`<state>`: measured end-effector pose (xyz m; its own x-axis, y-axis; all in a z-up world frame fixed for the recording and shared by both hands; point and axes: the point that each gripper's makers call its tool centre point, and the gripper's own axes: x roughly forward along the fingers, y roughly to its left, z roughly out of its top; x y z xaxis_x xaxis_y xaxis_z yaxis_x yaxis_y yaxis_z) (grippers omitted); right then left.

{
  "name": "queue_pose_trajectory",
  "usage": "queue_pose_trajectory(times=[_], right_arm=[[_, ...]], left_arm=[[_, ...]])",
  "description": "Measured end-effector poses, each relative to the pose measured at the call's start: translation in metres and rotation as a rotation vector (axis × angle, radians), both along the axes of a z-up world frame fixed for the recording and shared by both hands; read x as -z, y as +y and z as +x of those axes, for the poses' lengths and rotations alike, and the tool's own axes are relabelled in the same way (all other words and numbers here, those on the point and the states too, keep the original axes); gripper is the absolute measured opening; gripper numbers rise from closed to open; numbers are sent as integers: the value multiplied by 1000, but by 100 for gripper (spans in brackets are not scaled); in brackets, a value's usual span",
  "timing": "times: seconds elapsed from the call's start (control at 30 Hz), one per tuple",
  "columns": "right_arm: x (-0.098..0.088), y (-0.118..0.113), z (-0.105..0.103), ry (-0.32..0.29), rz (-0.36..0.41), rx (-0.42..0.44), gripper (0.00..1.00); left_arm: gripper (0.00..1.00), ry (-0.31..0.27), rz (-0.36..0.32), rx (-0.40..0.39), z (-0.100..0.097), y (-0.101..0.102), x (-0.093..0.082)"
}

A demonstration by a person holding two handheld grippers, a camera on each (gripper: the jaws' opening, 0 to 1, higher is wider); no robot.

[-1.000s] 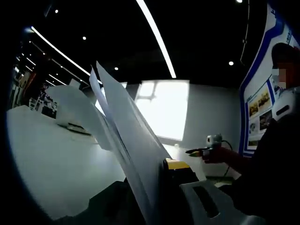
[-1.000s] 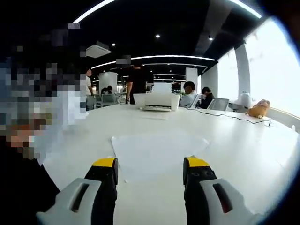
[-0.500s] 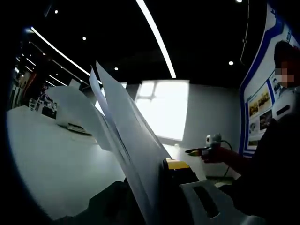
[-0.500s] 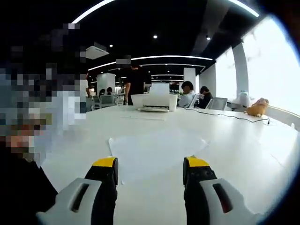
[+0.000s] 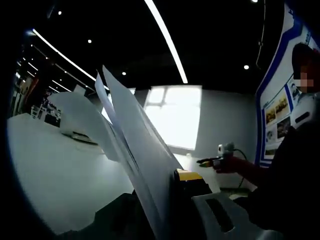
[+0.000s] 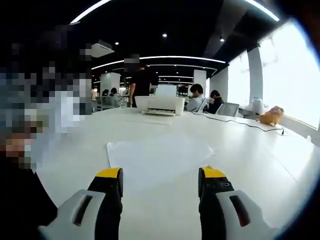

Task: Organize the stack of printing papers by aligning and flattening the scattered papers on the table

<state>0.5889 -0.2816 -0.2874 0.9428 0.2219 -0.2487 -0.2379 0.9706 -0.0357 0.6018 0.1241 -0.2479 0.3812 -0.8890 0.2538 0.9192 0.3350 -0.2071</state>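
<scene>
Several white sheets of paper stand up on edge between the jaws of my left gripper, which is shut on them; they fan apart toward the top. The white table lies below them. Far to the right in the left gripper view, a hand holds my right gripper above the table. In the right gripper view, my right gripper is open with nothing between its yellow-tipped fingers. One more sheet lies flat on the table just ahead of those tips.
A white printer stands at the far side of the table with loose sheets in front of it. A dark cable runs toward an orange plush toy at the right. Several people sit behind. A person's dark sleeve is close on the right.
The right gripper view has shifted a little, so the flat sheet and printer sit slightly further left. The held sheets in the left gripper have not moved.
</scene>
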Motion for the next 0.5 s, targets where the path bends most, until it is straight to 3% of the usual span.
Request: queue_pose_trajectory(times=[0.5], right_arm=[[-10,-11,8,-8,-9,20,57]], left_arm=[[9,0,3,-2,0,0,0]])
